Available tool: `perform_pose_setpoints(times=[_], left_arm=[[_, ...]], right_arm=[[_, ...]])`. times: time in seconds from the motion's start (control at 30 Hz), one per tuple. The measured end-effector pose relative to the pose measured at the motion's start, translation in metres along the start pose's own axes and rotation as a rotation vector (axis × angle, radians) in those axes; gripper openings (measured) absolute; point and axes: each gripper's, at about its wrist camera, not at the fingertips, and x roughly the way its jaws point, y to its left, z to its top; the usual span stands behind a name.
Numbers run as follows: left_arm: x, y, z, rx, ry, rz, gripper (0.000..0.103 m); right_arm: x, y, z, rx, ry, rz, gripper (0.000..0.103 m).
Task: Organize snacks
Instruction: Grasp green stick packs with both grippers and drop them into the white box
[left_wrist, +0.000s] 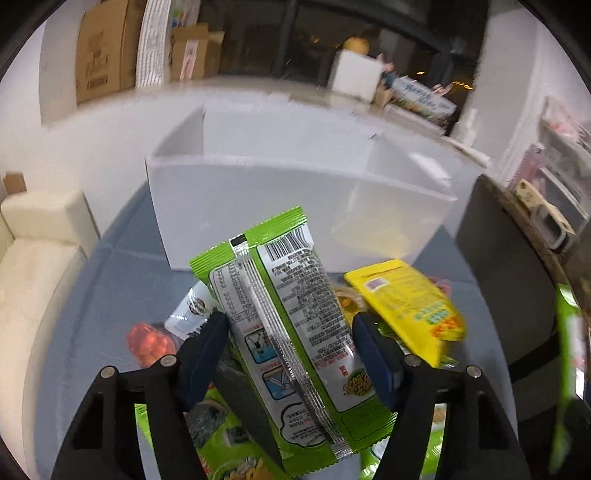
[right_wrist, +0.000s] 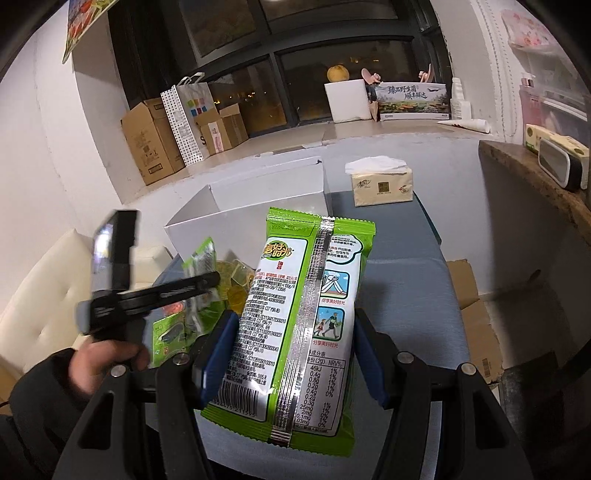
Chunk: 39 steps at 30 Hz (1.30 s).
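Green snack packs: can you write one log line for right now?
left tool: gripping green pack | right tool: gripping green pack | white box: ahead

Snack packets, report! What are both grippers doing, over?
Left gripper shut on green packet. Right gripper shut on another green packet. White box ahead, open. Nothing blocking.

Green-edged snack packet (right_wrist: 295, 325): white back panel, black print, silver centre seam. Second green packet (left_wrist: 291, 328): barcode stripes near top. Yellow pouch (left_wrist: 406, 306): orange-green print. Box (left_wrist: 295, 206): plain white. Counter (right_wrist: 406, 295): grey-blue. Gripper pads (right_wrist: 221, 354): dark blue.
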Motion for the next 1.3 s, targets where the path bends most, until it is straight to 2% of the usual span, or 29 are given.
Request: perform_pose_setpoints(times=[0.13, 0.3, 0.5, 0.67, 0.77, 0.83, 0.87, 0.9, 1.03, 1.13, 1.23, 1.3], left_arm=[[-0.033, -0.008, 0.006, 0.086, -0.071, -0.003, 0.074], [-0.051, -0.003, 0.055, 0.130, -0.130, -0.006, 0.074], [-0.021, 0.013, 0.139, 0.164, -0.122, 0.010, 0.074], [0.012, 0.022, 0.180, 0.210, -0.111, 0.063, 0.074], [0.030, 0.030, 0.197, 0.206, -0.106, 0.052, 0.076], [0.039, 0.032, 0.201, 0.217, -0.109, 0.064, 0.082], [0.042, 0.033, 0.200, 0.217, -0.101, 0.062, 0.088], [0.048, 0.035, 0.200, 0.215, -0.075, 0.057, 0.103], [0.056, 0.039, 0.189, 0.225, -0.058, 0.086, 0.103], [0.058, 0.041, 0.180, 0.232, -0.047, 0.088, 0.103], [0.050, 0.042, 0.174, 0.228, -0.054, 0.088, 0.103], [0.043, 0.045, 0.170, 0.211, -0.063, 0.096, 0.103]], right_arm=[[0.011, 0.002, 0.009, -0.014, -0.005, 0.006, 0.066], [0.039, 0.014, 0.053, -0.071, -0.045, 0.021, 0.066], [0.106, 0.034, 0.133, -0.110, -0.044, 0.081, 0.066], [0.165, 0.040, 0.179, -0.127, 0.009, 0.060, 0.068], [0.188, 0.041, 0.195, -0.143, 0.024, 0.043, 0.073], [0.203, 0.041, 0.203, -0.136, 0.053, 0.047, 0.078], [0.208, 0.040, 0.205, -0.126, 0.066, 0.035, 0.092], [0.211, 0.038, 0.207, -0.112, 0.078, 0.017, 0.095], [0.206, 0.030, 0.201, -0.089, 0.048, 0.015, 0.096], [0.204, 0.029, 0.197, -0.089, 0.059, -0.004, 0.096], [0.192, 0.030, 0.192, -0.084, 0.040, 0.017, 0.096], [0.184, 0.030, 0.191, -0.078, 0.025, 0.034, 0.103]])
